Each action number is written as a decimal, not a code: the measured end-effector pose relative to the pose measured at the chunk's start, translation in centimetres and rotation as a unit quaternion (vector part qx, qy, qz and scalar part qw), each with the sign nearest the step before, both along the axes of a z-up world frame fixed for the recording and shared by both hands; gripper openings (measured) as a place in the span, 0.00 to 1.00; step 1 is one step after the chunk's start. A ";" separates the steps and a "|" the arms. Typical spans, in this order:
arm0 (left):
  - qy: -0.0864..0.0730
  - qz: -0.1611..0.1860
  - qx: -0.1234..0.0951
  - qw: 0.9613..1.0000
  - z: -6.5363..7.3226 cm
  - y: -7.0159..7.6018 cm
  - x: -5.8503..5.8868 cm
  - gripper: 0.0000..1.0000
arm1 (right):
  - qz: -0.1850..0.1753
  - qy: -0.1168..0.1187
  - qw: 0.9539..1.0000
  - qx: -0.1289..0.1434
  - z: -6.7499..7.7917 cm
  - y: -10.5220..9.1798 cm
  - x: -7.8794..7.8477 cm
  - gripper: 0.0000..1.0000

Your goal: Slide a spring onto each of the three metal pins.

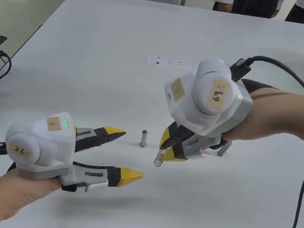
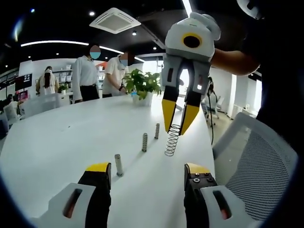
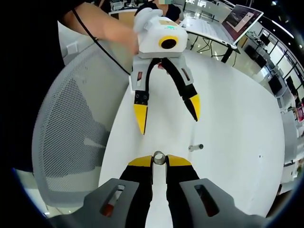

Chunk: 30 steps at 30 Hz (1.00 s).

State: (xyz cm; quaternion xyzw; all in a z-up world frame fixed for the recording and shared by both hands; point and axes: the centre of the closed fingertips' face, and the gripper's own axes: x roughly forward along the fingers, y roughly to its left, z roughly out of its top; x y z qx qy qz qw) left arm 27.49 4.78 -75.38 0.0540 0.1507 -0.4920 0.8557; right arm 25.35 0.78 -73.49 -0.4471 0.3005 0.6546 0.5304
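A bare metal pin stands upright on the white table, between the two grippers. My right gripper is shut on one end of a coil spring, which hangs tilted just right of that pin. In the left gripper view the spring dangles from the right gripper above the table, beyond the bare pin. Two further pins carry springs. My left gripper is open, with nothing between its jaws, left of the pin. The right gripper view looks down the held spring.
A white power strip lies farther back on the table. A grey mesh chair stands at the table's edge. Several people stand beyond a potted plant at the table's far end. A black cable trails from the right gripper.
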 end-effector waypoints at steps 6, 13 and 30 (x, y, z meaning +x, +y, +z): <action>0.001 0.013 -0.005 1.000 0.0 0.9 -0.1 0.65 | -0.005 0.002 1.000 0.001 -0.2 -0.2 0.1 0.07; 0.009 0.031 -0.011 0.999 -0.1 2.1 -0.4 0.75 | -0.010 0.004 1.000 -0.001 -0.4 -0.5 0.2 0.07; 0.019 0.065 -0.021 0.998 0.0 4.1 -0.6 0.82 | -0.014 0.003 1.000 -0.001 -0.7 -1.1 0.3 0.07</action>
